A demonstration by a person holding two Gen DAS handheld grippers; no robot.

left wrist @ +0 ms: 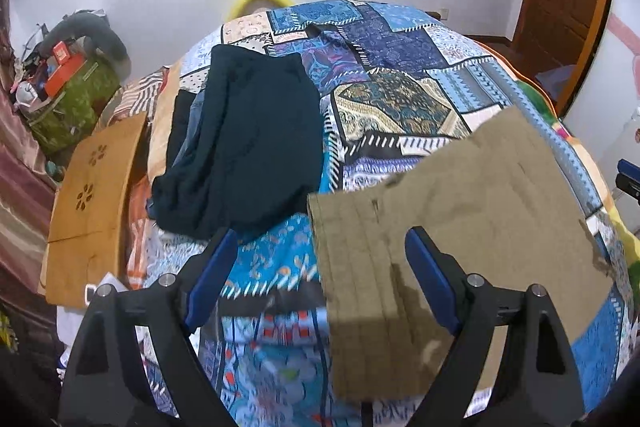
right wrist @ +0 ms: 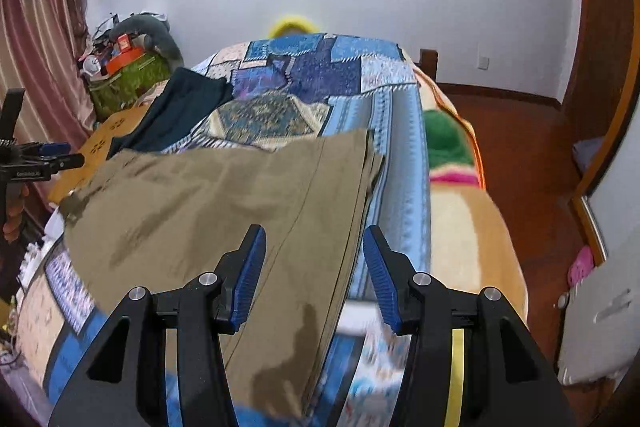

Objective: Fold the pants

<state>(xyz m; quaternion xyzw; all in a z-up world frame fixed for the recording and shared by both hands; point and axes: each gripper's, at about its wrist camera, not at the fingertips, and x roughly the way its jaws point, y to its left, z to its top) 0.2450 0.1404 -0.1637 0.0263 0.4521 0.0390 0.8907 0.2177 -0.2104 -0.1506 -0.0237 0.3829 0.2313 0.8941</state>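
Note:
Khaki pants [left wrist: 460,211] lie folded flat on the blue patchwork bedspread [left wrist: 392,67]; they also show in the right wrist view [right wrist: 224,203]. My left gripper [left wrist: 320,259] is open and empty, held above the pants' left folded edge. My right gripper [right wrist: 314,263] is open and empty, held above the pants' right folded edge. The left gripper shows in the right wrist view at the far left [right wrist: 40,155].
A pile of dark folded clothes [left wrist: 248,139] lies on the bed's left side. A brown wooden board [left wrist: 96,187] and a cluttered green box [left wrist: 72,107] stand left of the bed. The bed's right edge drops to a wooden floor [right wrist: 520,147].

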